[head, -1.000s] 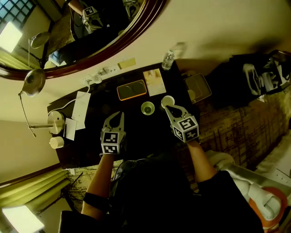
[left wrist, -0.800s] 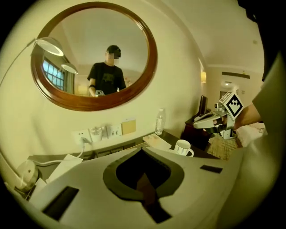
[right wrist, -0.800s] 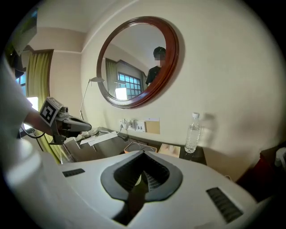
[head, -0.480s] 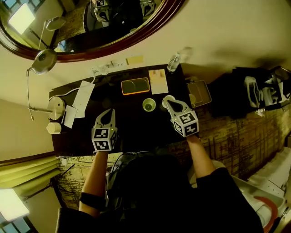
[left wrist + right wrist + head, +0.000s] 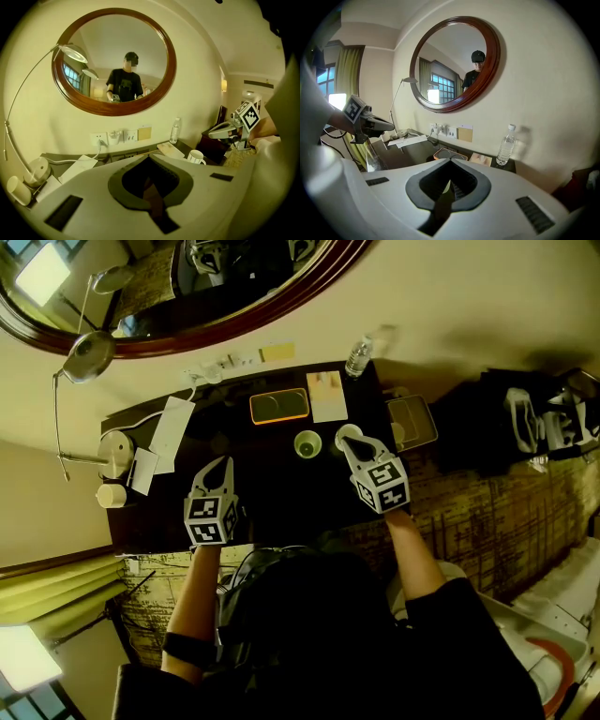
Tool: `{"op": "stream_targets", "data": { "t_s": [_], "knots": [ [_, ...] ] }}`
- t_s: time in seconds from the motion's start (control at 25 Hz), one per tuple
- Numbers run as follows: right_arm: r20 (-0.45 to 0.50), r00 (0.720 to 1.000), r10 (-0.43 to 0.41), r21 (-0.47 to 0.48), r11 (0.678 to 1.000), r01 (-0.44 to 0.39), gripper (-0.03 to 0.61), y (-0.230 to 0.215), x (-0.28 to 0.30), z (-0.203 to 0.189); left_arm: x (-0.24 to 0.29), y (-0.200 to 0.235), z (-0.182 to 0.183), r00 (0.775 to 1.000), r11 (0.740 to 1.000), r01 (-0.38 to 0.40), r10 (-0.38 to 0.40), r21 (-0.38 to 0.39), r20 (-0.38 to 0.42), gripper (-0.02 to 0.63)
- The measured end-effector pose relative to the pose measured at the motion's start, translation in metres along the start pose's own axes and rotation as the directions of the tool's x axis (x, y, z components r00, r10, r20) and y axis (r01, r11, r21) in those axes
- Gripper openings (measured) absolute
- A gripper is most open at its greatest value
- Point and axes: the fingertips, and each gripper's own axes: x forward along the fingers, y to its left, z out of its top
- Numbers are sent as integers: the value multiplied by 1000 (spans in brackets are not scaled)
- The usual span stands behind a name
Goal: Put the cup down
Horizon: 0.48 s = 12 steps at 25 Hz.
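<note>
Both nose-down: left tool (image 5: 222,463), right tool (image 5: 346,440)

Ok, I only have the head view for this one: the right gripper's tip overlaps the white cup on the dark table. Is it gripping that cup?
Observer: No. In the right gripper view, the right gripper has its jaws together with nothing between them.
Operator: Is the tip touching the rim, then?
Observer: The left gripper view shows it from the side. The white handled cup stands upright on the dark table, and the tip hangs above it with a visible gap.
Operator: And the left gripper?
Observer: Its own view shows the left gripper with jaws together, holding nothing.
</note>
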Motion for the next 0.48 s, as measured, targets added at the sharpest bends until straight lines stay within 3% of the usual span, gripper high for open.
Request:
{"op": "stream_targets", "data": {
  "t_s": [0.24, 0.48],
  "knots": [
    [-17, 1000, -6, -2, 1000, 5, 2, 0, -1, -8, -2, 3, -9, 999, 1000, 2, -2, 7, -33, 3],
    [-14, 1000, -6, 2, 1000, 6, 2, 0, -5, -8, -3, 3, -5, 1000, 1000, 9, -8, 10, -16, 3]
  ]
}}
